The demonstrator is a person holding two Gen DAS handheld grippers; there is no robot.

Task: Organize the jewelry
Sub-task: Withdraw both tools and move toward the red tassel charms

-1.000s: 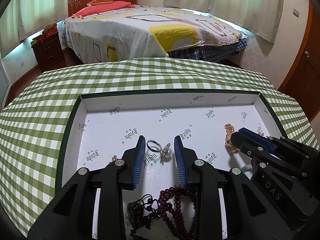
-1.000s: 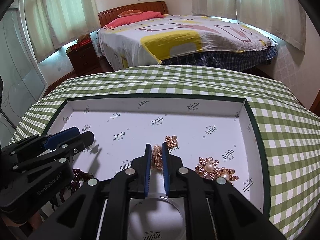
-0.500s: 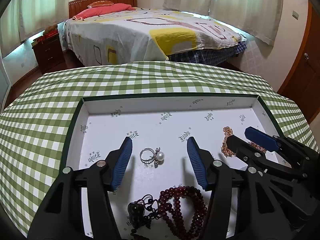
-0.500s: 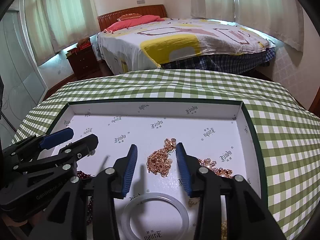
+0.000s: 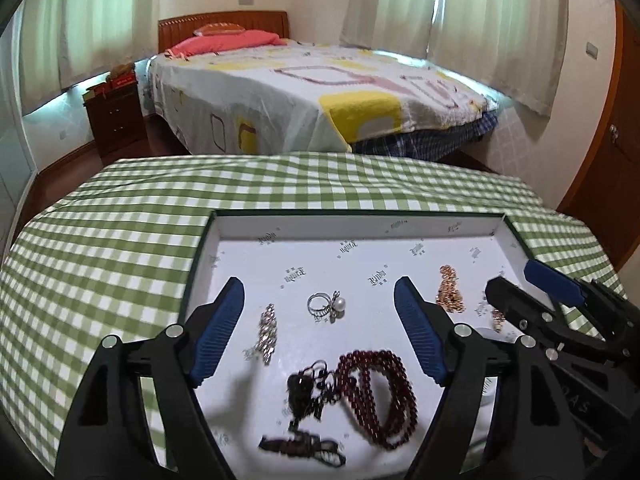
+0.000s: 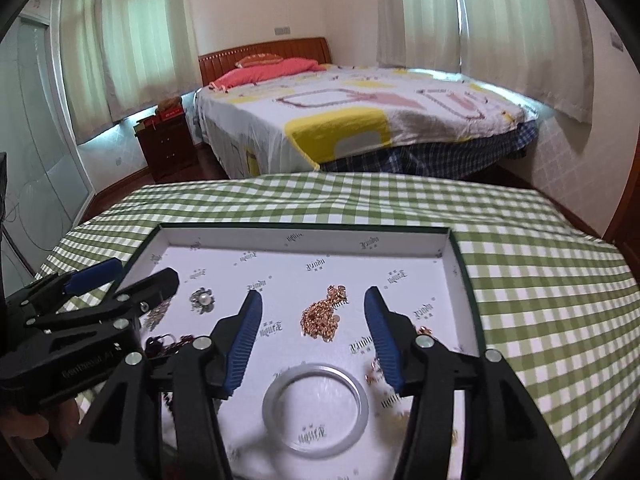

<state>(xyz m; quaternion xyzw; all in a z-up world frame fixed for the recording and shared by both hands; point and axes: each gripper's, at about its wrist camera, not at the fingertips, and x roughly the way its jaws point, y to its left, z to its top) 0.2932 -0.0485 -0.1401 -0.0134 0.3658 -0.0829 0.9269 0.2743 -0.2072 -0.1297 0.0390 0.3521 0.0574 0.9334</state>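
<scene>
A white tray with a dark green rim (image 5: 360, 227) (image 6: 304, 234) lies on the checked table. In the left wrist view it holds a silver pearl ring (image 5: 326, 306), a crystal piece (image 5: 267, 330), a dark red bead bracelet (image 5: 378, 390), a black bead piece (image 5: 306, 390) and a gold chain (image 5: 449, 290). My left gripper (image 5: 320, 326) is open and empty above the ring. In the right wrist view my right gripper (image 6: 314, 326) is open and empty above the gold chain (image 6: 322, 314), with a white bangle (image 6: 316, 402) below it and the pearl ring (image 6: 203, 300) to the left.
The table has a green and white checked cloth (image 5: 120, 240). Behind it stand a bed (image 5: 312, 92) and a dark nightstand (image 5: 116, 116). A wooden door (image 5: 616, 168) is at the right. Small gold pieces lie by the tray's right wall (image 6: 424, 330).
Both grippers opened wide and pulled back and up from the tray. The left let go of the pearl ring and the right let go of the gold chain; both pieces now lie in the tray.
</scene>
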